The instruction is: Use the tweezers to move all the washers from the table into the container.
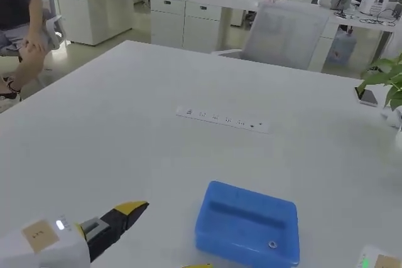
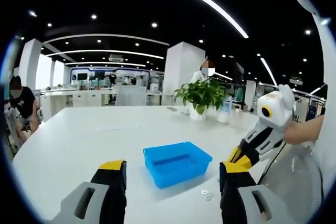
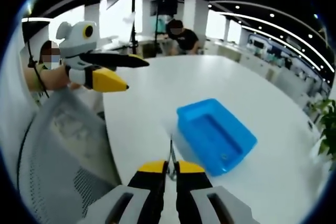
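Left gripper (image 2: 173,167): jaws spread wide.
Right gripper (image 3: 171,165): pinches thin metal tweezers (image 3: 170,153).
Ahead: smooth blue rectangular plastic container (image 3: 215,135).

The right gripper (image 3: 171,167) pinched the tweezers (image 3: 170,154) between nearly closed jaws, just beside the blue container (image 3: 212,129) on the white table (image 3: 157,95). The left gripper (image 3: 137,74) hung at the upper left, jaws apart.

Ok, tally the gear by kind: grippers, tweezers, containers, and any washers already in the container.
2 grippers: left gripper, right gripper
1 tweezers
1 blue container
1 washer, inside the container
Total: 5
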